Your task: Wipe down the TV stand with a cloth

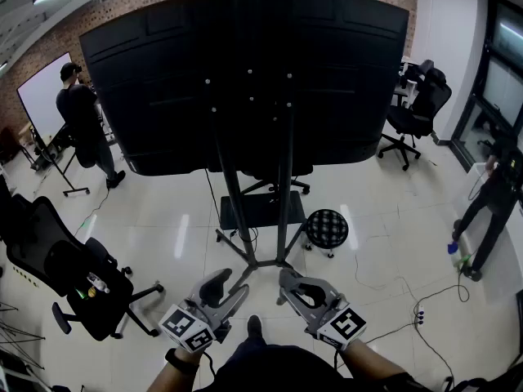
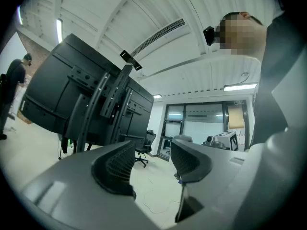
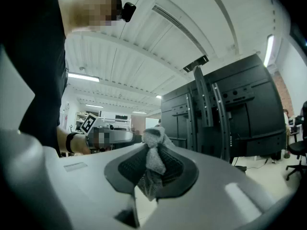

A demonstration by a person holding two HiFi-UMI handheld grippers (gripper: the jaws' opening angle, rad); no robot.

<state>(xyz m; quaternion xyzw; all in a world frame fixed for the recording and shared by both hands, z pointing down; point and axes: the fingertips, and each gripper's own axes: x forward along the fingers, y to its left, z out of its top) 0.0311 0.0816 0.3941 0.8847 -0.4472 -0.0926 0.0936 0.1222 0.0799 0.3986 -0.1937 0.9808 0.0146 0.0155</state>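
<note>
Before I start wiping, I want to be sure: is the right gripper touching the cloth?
Touching: the right gripper view shows the right gripper clamped on the grey cloth.

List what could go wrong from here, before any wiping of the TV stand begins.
1. The right claw pinches only a thin bunch of the cloth; rubbing pressure might pull it free.
2. The stool and a power strip with its cable sit on the floor beside the TV stand; stepping closer could mean a trip or snag.
</note>
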